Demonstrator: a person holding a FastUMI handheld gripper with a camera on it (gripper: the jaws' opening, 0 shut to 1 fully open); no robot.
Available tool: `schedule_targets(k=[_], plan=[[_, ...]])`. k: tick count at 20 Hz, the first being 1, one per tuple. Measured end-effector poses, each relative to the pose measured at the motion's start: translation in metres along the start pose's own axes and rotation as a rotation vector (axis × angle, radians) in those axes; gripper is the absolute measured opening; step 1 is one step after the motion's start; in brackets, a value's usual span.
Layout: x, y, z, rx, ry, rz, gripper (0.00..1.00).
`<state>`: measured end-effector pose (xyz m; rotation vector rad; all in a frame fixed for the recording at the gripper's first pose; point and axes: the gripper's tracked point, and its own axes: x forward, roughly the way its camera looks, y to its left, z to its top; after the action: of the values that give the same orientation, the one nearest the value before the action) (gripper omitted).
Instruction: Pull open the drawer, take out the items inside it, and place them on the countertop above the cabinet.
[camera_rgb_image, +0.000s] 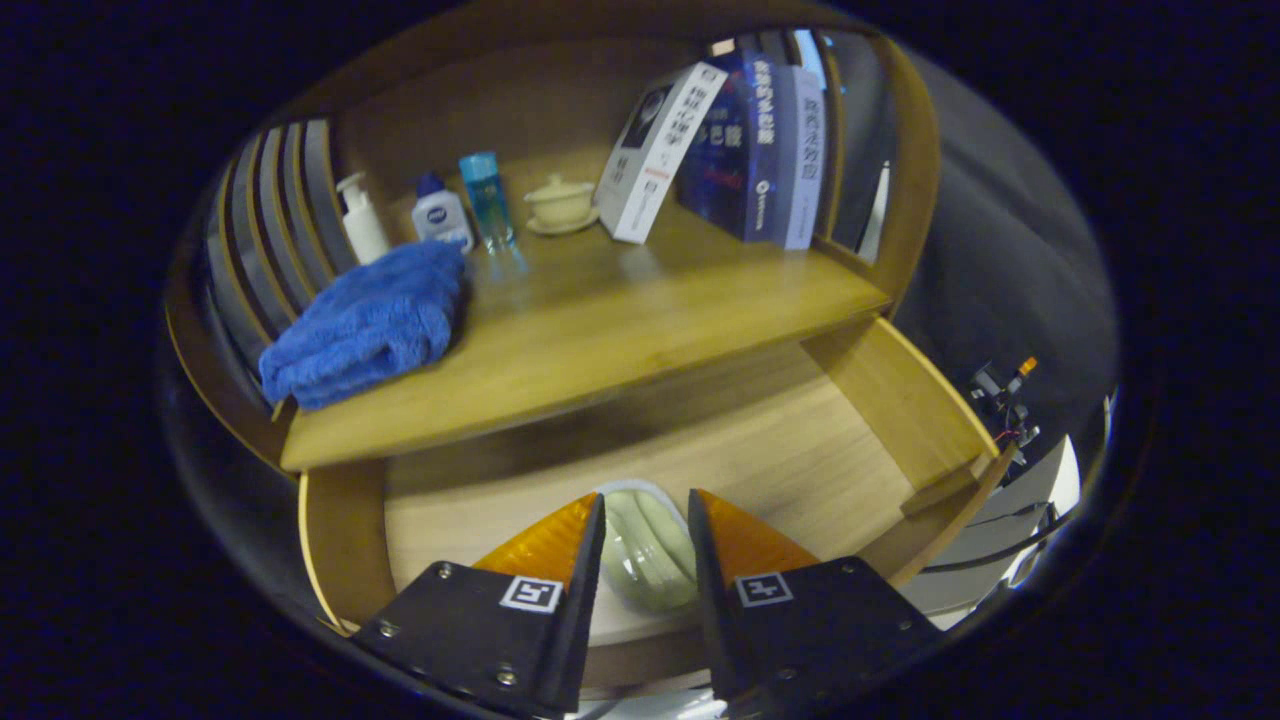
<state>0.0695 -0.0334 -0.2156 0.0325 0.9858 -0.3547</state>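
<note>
Gripper view, open drawer (800, 450) holding pale green cup (648, 545), fingers (646, 525) closed against its sides.

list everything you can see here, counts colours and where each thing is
drawer: 1, light wood, pulled open below the countertop
pale green item: 1, pale green and white, in the drawer, between the gripper's fingers
countertop: 1, wood, above the drawer
towel: 1, blue, folded, on the countertop's left part
pump bottle: 1, white, behind the towel
small bottle: 1, white with blue cap, right of the pump bottle
tall bottle: 1, clear blue, right of the small bottle
lidded cup on saucer: 1, cream, between the tall bottle and books
books: about 3, white and dark blue, leaning at the countertop's back right
gripper: 1, fingers either side of the pale green item; contact cannot be told
</note>
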Motion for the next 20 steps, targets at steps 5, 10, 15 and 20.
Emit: schedule_targets(k=[5, 10, 15, 20], plan=[[0.016, 0.002, -0.026, -0.035, 0.086, -0.009, 0.49], [0.035, 0.002, -0.043, -0.075, 0.150, 0.006, 0.49], [0.038, -0.001, -0.039, -0.039, 0.103, 0.025, 0.40], [0.041, -0.001, -0.036, -0.059, 0.056, 0.039, 0.26]])
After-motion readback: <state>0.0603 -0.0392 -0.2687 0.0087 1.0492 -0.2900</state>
